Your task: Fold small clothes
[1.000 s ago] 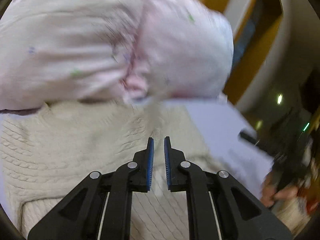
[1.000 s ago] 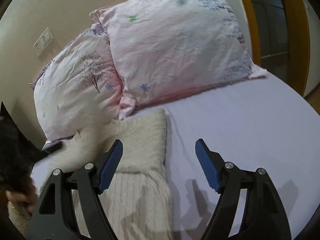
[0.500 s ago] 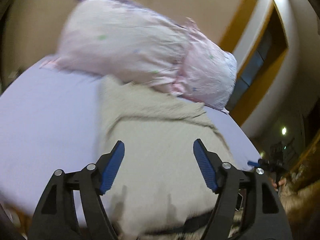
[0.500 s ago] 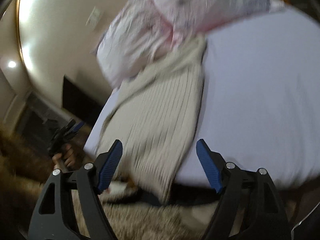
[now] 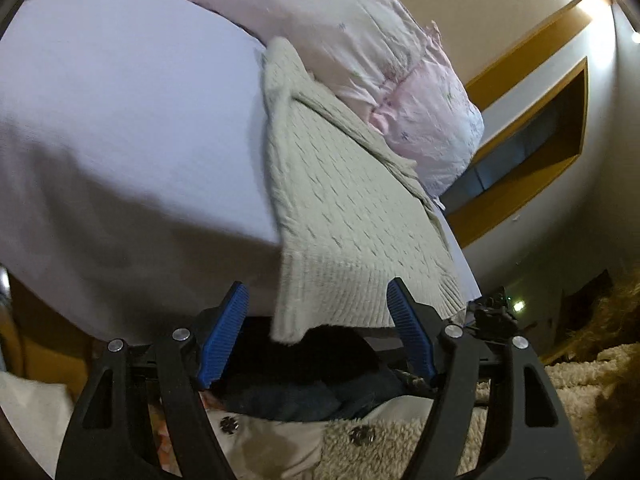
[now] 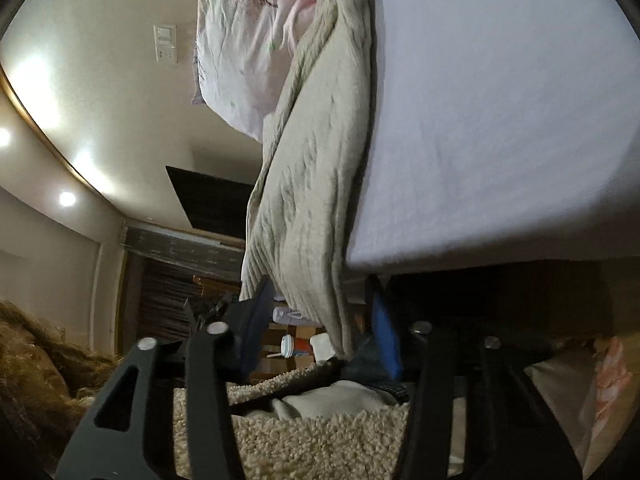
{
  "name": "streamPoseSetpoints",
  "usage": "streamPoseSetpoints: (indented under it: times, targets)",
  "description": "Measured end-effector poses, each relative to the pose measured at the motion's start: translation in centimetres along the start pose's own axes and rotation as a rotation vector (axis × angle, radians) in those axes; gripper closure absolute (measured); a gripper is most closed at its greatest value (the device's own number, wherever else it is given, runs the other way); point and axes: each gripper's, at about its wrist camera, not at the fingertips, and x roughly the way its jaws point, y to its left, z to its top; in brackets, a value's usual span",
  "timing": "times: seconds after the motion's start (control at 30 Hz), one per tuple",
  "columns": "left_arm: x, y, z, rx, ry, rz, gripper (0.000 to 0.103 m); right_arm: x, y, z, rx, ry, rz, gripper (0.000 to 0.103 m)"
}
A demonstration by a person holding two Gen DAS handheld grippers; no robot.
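A cream cable-knit sweater (image 5: 344, 208) lies along the lavender bed sheet (image 5: 120, 120), its top against the pink pillows and its ribbed hem hanging over the bed's near edge. My left gripper (image 5: 316, 332) is open and empty, low at the bed edge, with the hem just above and between its fingers. In the right wrist view the sweater (image 6: 316, 168) hangs down over the edge of the sheet (image 6: 500, 100). My right gripper (image 6: 320, 336) is open and empty, its fingers either side of the hanging hem corner.
Two pink patterned pillows (image 5: 392, 72) lean at the head of the bed. Below the bed edge a fleece-clad person (image 5: 400, 448) and dark clothing show. A shaggy beige rug (image 6: 300, 432), a cup and boxes (image 6: 296, 344) lie under the right gripper. A wall switch plate (image 6: 165, 44) shows.
Both grippers have pulled back from the pillows and dropped to the bed's near edge. The left gripper, nearly shut a second ago, has opened. The sweater hem now hangs between the fingers.
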Motion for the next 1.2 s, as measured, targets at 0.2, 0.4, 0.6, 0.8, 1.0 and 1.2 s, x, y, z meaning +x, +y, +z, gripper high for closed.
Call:
streamPoseSetpoints:
  times: [0.2,0.4,0.6,0.8,1.0,1.2]
  targets:
    - [1.8,1.5,-0.7,-0.102,0.029,-0.043,0.076,-0.7,2.7,-0.1,-0.112,-0.058,0.040,0.096]
    - [2.4,-1.6,0.5,-0.073,0.075,-0.051,0.095,-3.8,8.4,3.5,-0.262,-0.182,0.048,0.096]
    - [1.0,-6.5,12.4,0.036,-0.172,-0.040,0.095,-4.8,13.7,12.6,-0.373,-0.331,0.049,0.096]
    - [9.3,-5.2,25.2,-0.009,-0.250,0.192,0.095,0.0,12.2,25.2,-0.221,-0.490,-0.114,0.096]
    - [18.8,-1.5,28.2,-0.052,-0.114,0.359,0.096,5.5,6.8,31.3,-0.067,-0.458,-0.365,0.096]
    - [18.9,-0.4,28.6,-0.089,-0.070,0.279,0.079,3.7,7.2,29.9,-0.116,-0.660,-0.470,0.015]
